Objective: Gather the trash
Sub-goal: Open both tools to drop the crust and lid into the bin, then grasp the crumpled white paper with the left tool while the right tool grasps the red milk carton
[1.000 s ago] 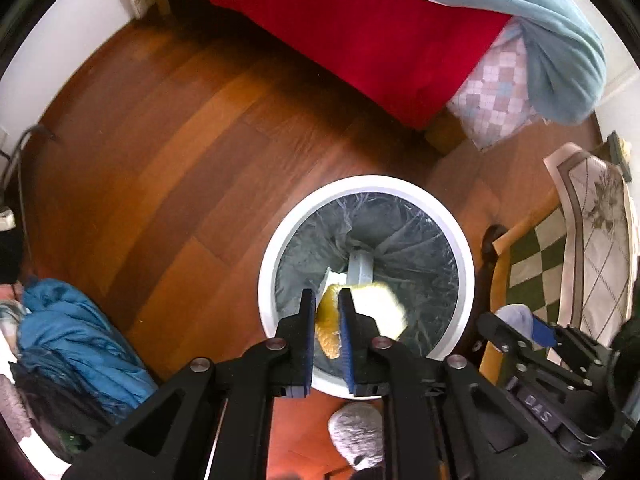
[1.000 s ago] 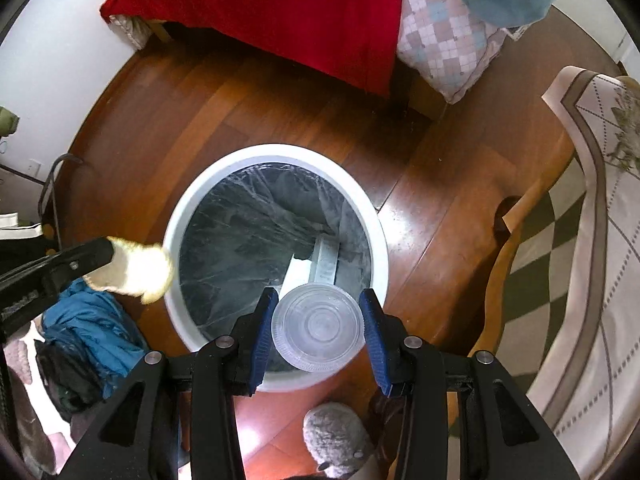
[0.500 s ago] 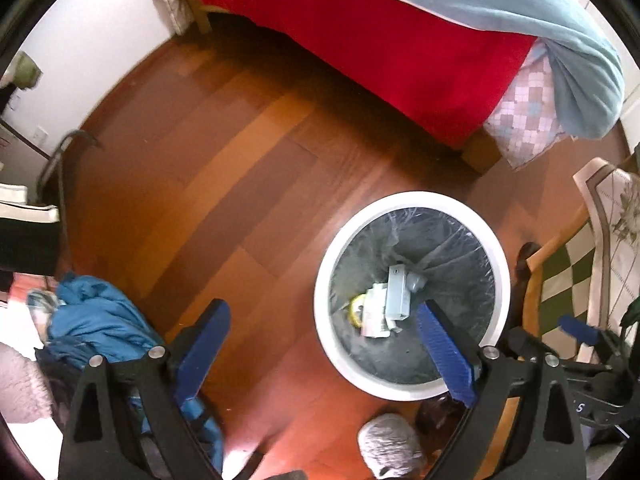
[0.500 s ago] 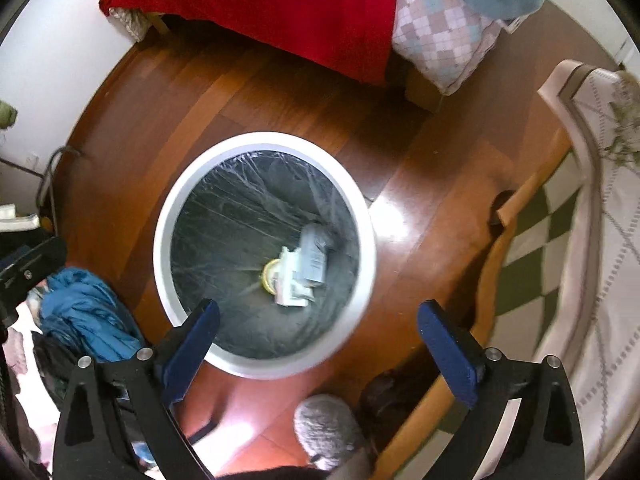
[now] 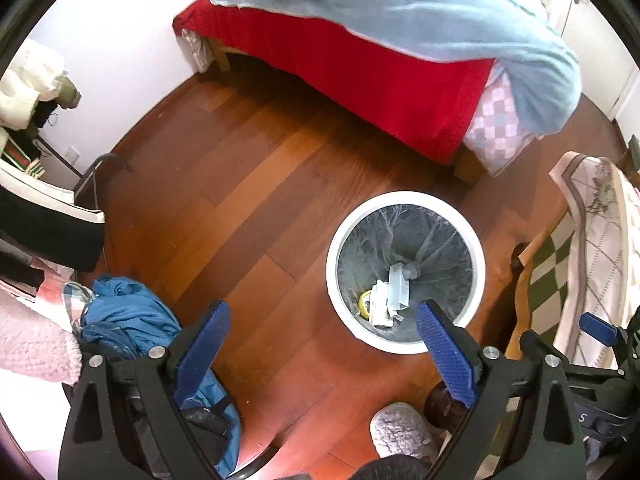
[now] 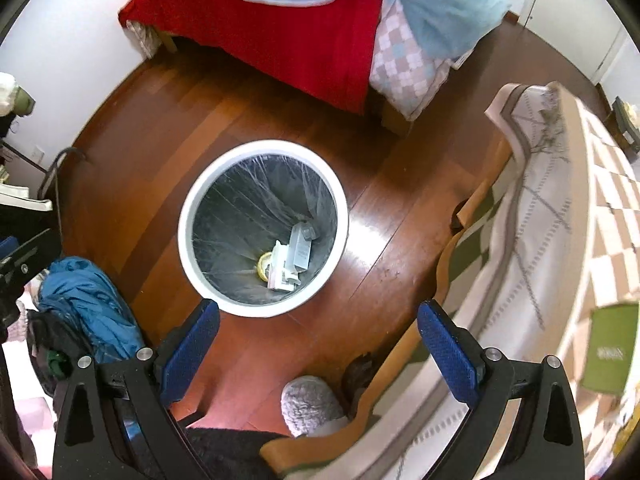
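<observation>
Ahead of right gripper (image 6: 318, 344), slightly left: bin (image 6: 188, 200), trash (image 6: 290, 256) at bottom. Jaws wide, empty. Left gripper (image 5: 322, 348) likewise wide, empty; bin (image 5: 332, 248) ahead-right. Right nearer. No loose trash visible on floor (image 5: 248, 208).

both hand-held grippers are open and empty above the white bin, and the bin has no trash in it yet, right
Not quite. The left hand-held gripper and the right hand-held gripper are indeed open and empty above the white bin, but the bin is not empty: the right wrist view shows pale cartons and a yellow scrap lying at the bottom of its clear liner.
</observation>
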Action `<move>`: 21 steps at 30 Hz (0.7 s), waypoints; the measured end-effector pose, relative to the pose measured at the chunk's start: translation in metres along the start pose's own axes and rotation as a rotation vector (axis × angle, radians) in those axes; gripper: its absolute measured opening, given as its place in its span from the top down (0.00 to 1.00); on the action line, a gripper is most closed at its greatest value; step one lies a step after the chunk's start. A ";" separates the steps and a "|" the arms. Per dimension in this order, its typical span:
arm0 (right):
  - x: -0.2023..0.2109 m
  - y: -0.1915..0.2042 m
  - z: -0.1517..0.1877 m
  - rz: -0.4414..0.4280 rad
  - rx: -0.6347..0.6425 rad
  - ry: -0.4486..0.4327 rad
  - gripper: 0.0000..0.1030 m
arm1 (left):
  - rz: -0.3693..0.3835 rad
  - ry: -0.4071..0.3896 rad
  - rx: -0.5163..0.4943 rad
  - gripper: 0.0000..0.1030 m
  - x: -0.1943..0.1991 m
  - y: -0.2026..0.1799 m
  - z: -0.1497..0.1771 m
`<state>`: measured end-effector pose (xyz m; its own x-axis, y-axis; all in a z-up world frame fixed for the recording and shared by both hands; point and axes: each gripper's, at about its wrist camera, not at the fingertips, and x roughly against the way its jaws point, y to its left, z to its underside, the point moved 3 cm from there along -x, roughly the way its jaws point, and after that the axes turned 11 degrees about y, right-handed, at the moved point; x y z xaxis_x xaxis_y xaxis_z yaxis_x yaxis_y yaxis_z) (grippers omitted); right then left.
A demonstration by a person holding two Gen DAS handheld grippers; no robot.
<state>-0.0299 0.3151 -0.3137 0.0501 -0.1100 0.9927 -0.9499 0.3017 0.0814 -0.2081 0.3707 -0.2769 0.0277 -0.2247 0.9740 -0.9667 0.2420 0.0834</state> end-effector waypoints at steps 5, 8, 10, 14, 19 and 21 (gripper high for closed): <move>0.049 0.000 0.023 -0.024 -0.001 -0.078 0.03 | 0.005 -0.056 -0.013 0.08 0.040 -0.002 0.020; 0.081 -0.002 0.040 -0.049 -0.007 -0.132 0.03 | 0.013 -0.091 -0.025 0.08 0.065 -0.006 0.032; 0.102 -0.007 0.052 -0.072 -0.024 -0.164 0.03 | 0.013 -0.118 -0.027 0.08 0.083 -0.009 0.041; 0.139 -0.024 0.079 -0.137 -0.081 -0.218 0.03 | 0.029 -0.166 -0.017 0.08 0.120 -0.015 0.060; 0.177 -0.070 0.129 -0.208 -0.198 -0.267 0.03 | 0.062 -0.224 -0.060 0.08 0.156 -0.046 0.086; 0.186 -0.097 0.152 -0.208 -0.252 -0.274 0.03 | 0.097 -0.241 -0.096 0.08 0.165 -0.071 0.098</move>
<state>0.0244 0.1216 -0.1508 0.1165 -0.4307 0.8949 -0.8213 0.4648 0.3307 -0.1603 0.2239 -0.1427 -0.1359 -0.4117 0.9011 -0.9330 0.3590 0.0233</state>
